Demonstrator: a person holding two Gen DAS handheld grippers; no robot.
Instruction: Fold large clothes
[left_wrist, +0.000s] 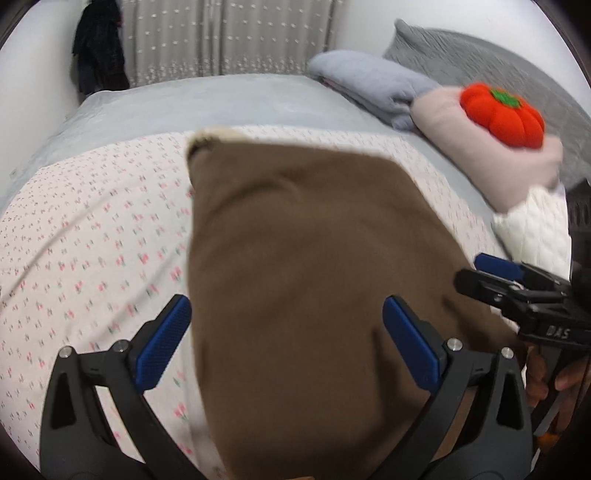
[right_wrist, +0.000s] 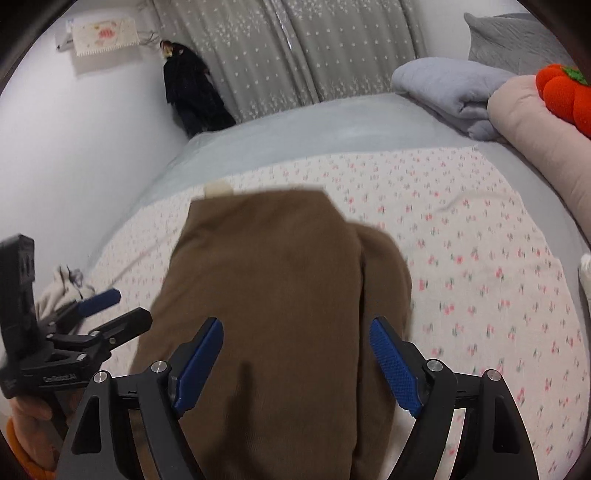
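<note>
Brown garment (left_wrist: 314, 277) lies folded lengthwise on floral sheet (left_wrist: 92, 240) in mid bed, one long layer doubled over along its right side. Left gripper (left_wrist: 286, 339) & right gripper (right_wrist: 297, 363) both hang over its near end, jaws spread wide, nothing btwn pads. Prob next: pinch near corners thru all layers, keep hands level, carry edge to far hem w/o dragging. Grey bedspread (right_wrist: 295, 125) under sheet, folded blankets (left_wrist: 388, 88) & red pumpkin cushion (left_wrist: 502, 114) at right, dotted curtain (right_wrist: 277, 55) behind
</note>
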